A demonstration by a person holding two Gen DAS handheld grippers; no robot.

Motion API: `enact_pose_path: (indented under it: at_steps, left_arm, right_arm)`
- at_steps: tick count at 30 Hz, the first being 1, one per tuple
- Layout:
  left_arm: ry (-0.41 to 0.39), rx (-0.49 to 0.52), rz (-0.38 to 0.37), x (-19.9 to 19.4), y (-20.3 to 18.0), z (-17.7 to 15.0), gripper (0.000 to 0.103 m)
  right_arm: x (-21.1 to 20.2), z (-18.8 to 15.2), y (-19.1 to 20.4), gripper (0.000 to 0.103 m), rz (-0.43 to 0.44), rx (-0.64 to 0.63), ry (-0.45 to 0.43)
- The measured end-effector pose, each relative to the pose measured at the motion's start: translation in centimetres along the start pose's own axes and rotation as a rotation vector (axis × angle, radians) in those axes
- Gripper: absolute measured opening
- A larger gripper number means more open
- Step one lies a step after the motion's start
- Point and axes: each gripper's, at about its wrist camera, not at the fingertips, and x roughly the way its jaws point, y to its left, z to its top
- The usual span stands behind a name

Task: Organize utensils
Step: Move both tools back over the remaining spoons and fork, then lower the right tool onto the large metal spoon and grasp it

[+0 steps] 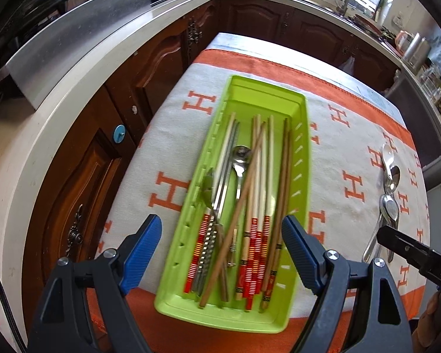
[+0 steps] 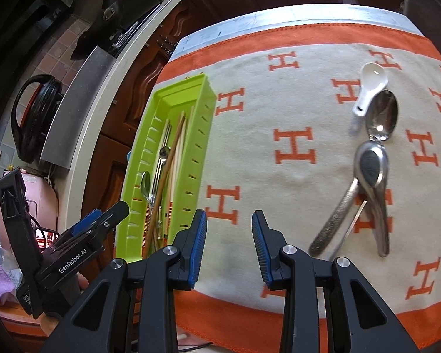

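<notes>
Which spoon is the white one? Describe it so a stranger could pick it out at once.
On the orange-and-cream cloth, right of the green tray, a cluster of spoons lies loose. The white spoon sits at its far end, beside a metal spoon. It alone is short, white and ceramic-looking; the others are shiny metal.

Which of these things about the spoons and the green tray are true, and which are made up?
1. The green tray holds chopsticks. True.
2. The white spoon lies inside the tray. False: it lies on the cloth, outside the tray.
3. The left hand-held gripper is open and holds nothing. True.
4. The right hand-held gripper is shut on a spoon. False: it is open and empty, over bare cloth.
5. A metal spoon lies in the tray. True.
6. The cloth has blue stars. False: it has orange H letters.
</notes>
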Motion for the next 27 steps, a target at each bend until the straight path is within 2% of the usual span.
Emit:
enact_pose_path:
  at_steps: [13,27]
  left_arm:
    - [-0.043,0.138,-0.042,-1.6,-7.6,-0.1,0.082]
    - [-0.009,0.283,-0.1,-0.1,-14.6,-0.3,0.082]
  right_arm:
    - [-5.0,-1.4,-8.4,0.032,-0.024,0.109,-0.13]
    - [-6.8,-2.0,-14.7,0.032,-0.082,0.189,-0.185]
